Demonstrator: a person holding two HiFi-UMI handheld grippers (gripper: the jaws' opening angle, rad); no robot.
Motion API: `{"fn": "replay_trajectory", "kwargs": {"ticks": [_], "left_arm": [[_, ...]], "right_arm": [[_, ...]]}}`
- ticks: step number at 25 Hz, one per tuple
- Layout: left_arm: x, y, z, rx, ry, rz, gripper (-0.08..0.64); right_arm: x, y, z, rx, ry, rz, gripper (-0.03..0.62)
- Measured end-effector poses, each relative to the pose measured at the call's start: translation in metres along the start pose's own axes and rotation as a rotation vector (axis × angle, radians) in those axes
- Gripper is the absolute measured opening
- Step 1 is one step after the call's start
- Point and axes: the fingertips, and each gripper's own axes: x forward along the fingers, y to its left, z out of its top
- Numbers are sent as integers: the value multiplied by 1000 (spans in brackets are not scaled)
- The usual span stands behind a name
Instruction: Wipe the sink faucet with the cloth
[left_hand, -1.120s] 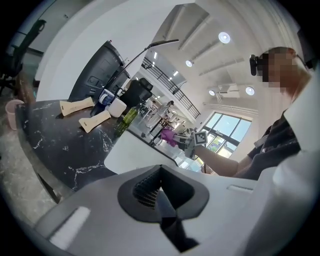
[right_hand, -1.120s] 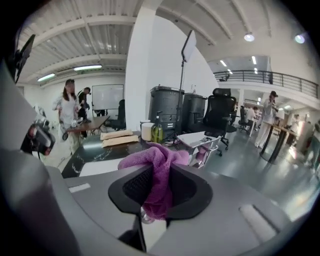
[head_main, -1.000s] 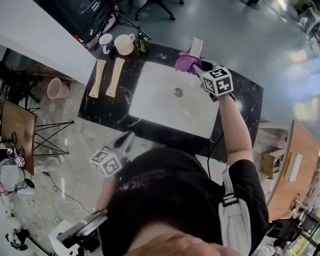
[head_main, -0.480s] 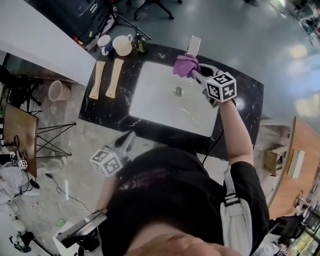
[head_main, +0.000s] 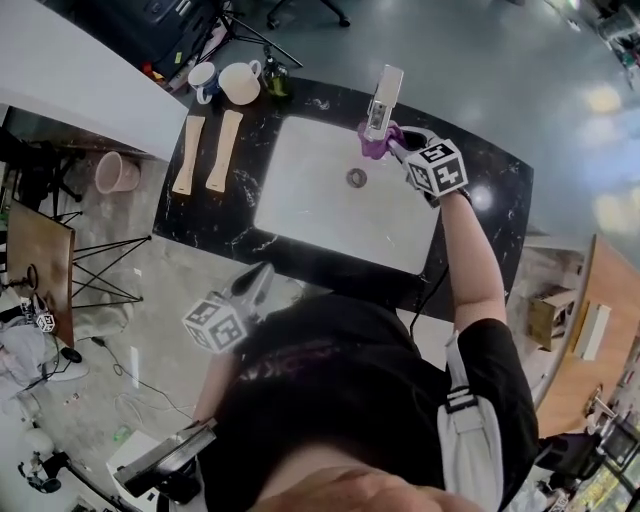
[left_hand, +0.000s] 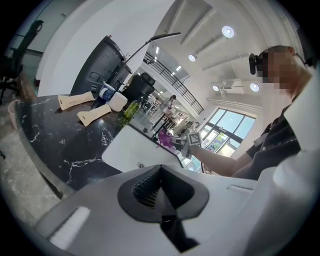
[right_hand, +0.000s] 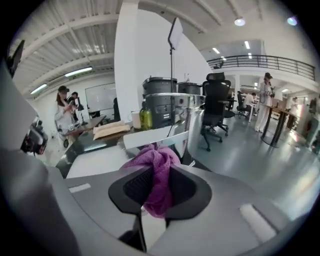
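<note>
Your right gripper (head_main: 395, 150) has its fingers clamped on the purple cloth (head_main: 374, 142), which sits against the faucet (head_main: 384, 98) at the far rim of the white sink (head_main: 300, 200). Your left gripper (head_main: 257, 283) hangs off the near edge of the black marbled table (head_main: 205, 215), fingers together and empty. Two mugs (head_main: 240, 83), a bottle (head_main: 276, 76) and two wooden boards (head_main: 224, 150) sit at the table's left end. Grey floor lies beyond.
</note>
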Motion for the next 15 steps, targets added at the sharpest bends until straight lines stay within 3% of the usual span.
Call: {"fn": "replay_trajectory", "kwargs": {"ticks": [4, 10, 15], "left_arm": [[-2, 2, -7, -20, -9, 47, -2], [-3, 4, -13, -39, -16, 77, -2], [-1, -3, -17, -22, -6, 63, -2]], "right_arm": [[26, -41, 19, 61, -7, -58, 92], [34, -42, 15, 127, -35, -43, 94], [55, -43, -9, 216, 81, -45, 94]]}}
